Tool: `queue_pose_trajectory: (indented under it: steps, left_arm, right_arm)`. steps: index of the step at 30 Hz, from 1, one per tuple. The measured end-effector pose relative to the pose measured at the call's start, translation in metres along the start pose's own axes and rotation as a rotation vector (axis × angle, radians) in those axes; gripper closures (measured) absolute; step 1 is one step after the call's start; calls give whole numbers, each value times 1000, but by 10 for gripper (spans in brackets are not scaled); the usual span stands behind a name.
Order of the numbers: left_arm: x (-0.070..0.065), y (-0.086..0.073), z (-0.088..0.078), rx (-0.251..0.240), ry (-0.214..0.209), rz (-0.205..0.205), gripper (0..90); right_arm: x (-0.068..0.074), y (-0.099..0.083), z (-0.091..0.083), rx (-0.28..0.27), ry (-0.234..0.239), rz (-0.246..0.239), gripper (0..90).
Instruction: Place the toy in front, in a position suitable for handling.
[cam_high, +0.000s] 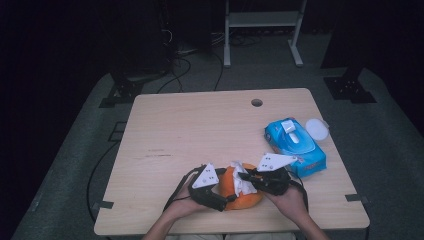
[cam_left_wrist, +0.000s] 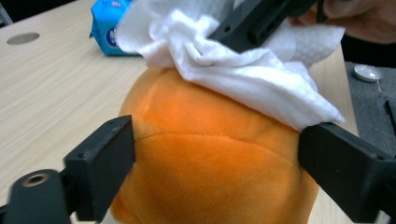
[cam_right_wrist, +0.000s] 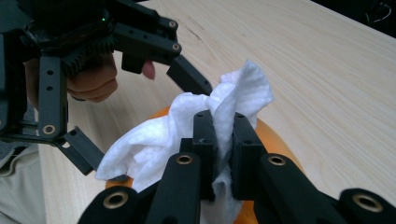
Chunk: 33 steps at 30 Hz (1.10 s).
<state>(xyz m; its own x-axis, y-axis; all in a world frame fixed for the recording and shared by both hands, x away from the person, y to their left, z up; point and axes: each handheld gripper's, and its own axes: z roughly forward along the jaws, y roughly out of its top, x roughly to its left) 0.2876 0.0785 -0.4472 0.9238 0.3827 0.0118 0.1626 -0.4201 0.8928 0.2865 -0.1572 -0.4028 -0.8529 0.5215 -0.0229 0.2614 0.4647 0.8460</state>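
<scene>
An orange plush toy (cam_high: 241, 200) (cam_left_wrist: 205, 154) sits near the table's front edge. A white wipe (cam_high: 242, 181) (cam_left_wrist: 243, 74) (cam_right_wrist: 154, 140) is draped over its top. My left gripper (cam_high: 227, 194) (cam_left_wrist: 215, 158) straddles the toy from the left, and both jaws press on its sides. My right gripper (cam_high: 246, 176) (cam_right_wrist: 223, 135) comes in from the right, shut on a bunched fold of the wipe and holding it on top of the toy. In the right gripper view the left gripper (cam_right_wrist: 140, 116) reaches around the toy.
A blue pack of wipes (cam_high: 295, 145) (cam_left_wrist: 105, 28) lies at the table's right, with a round white lid (cam_high: 317, 129) beside it. A cable hole (cam_high: 256, 102) is at the far edge of the wooden table (cam_high: 190, 130). Dark stands and cables lie on the floor beyond.
</scene>
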Motion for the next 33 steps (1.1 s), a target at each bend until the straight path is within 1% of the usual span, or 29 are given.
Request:
queue_pose_trajectory:
  steps: [2,3,8,11,13,14,15,16,17,18,19,20,22,23,24,26,29,31,33]
  left_arm:
    - [0,-2,1,8,5,-11,156]
    - [0,-2,2,11,6,-12,164]
    - [1,-4,2,22,10,-16,168]
    - [1,-4,1,23,8,-17,167]
    - [2,0,-1,20,9,-12,155]
    - [2,1,-2,9,13,-5,121]
    - [2,3,-3,-12,12,-6,110]
    - [3,5,-5,-37,11,-10,107]
    - [3,6,-5,-47,11,-6,107]
    - [2,7,-6,-49,10,-1,107]
    - [2,7,-6,-43,11,0,111]
    - [2,6,-6,-35,12,0,128]
    - [4,2,-5,-13,17,-19,176]
    - [5,0,-5,-8,19,-25,205]
    - [5,-2,-4,-6,20,-31,218]
    - [5,-3,-2,-8,20,-43,230]
    - [4,-2,-1,-1,25,-36,234]
    - [5,-3,-2,-4,23,-42,234]
    - [6,-4,-2,-6,23,-50,234]
  right_arm:
    - [-4,-1,-2,0,-4,14,822]
    - [-7,-2,-4,2,-8,30,822]
    - [-25,-16,-18,26,-67,86,822]
    - [-34,-24,-20,42,-80,126,822]
    - [-33,-25,-19,40,-76,133,822]
    - [-31,-24,-17,33,-76,124,823]
    - [-27,-22,-17,21,-67,115,822]
    - [-23,-20,-16,3,-49,106,823]
    - [-17,-16,-14,-16,-23,98,823]
    - [-14,-13,-12,-27,-15,87,822]
    - [-8,-9,-10,-39,-3,71,822]
    - [-5,-6,-8,-42,-2,60,822]
    - [-2,-3,-4,-42,-7,46,822]
    - [-4,-4,-4,-36,-10,49,822]
    - [-6,-6,-3,-30,-13,63,822]
    - [-14,-12,-4,-21,-14,103,822]
    - [-26,-21,-8,-6,-16,154,822]
    - [-30,-25,-10,16,-37,164,822]
    - [-34,-29,-12,40,-60,165,822]
